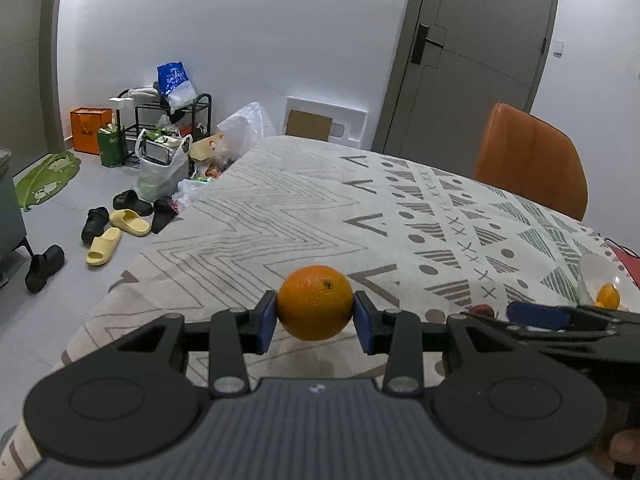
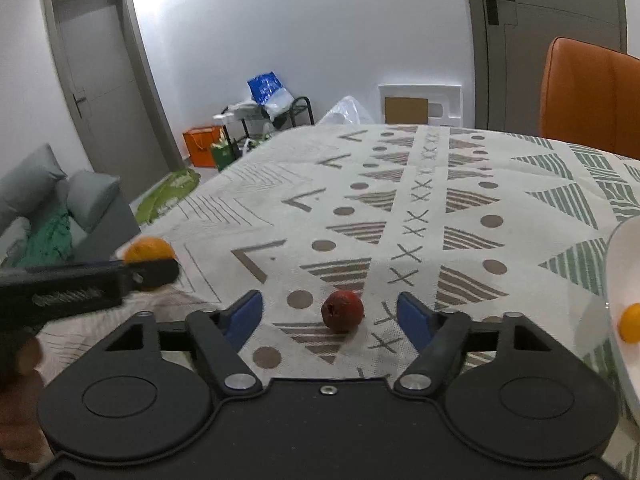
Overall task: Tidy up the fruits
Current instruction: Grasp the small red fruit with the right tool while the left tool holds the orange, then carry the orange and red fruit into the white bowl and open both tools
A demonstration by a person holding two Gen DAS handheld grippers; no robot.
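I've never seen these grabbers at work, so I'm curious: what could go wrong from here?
The orange is pinched only at its sides by the left gripper, so it might slip out. The small red fruit sits loose between the open right gripper's fingers and could roll. The white bowl is close and could get bumped.

Even, diffuse indoor light; glare on the wall (image 2: 248,12); fisheye bending at edges; left gripper (image 2: 132,268) motion-blurred.

An orange fruit (image 1: 315,302), a dark red fruit (image 2: 342,311), a white bowl (image 2: 624,280), and a grey-and-green geometric-patterned tablecloth (image 1: 304,208).
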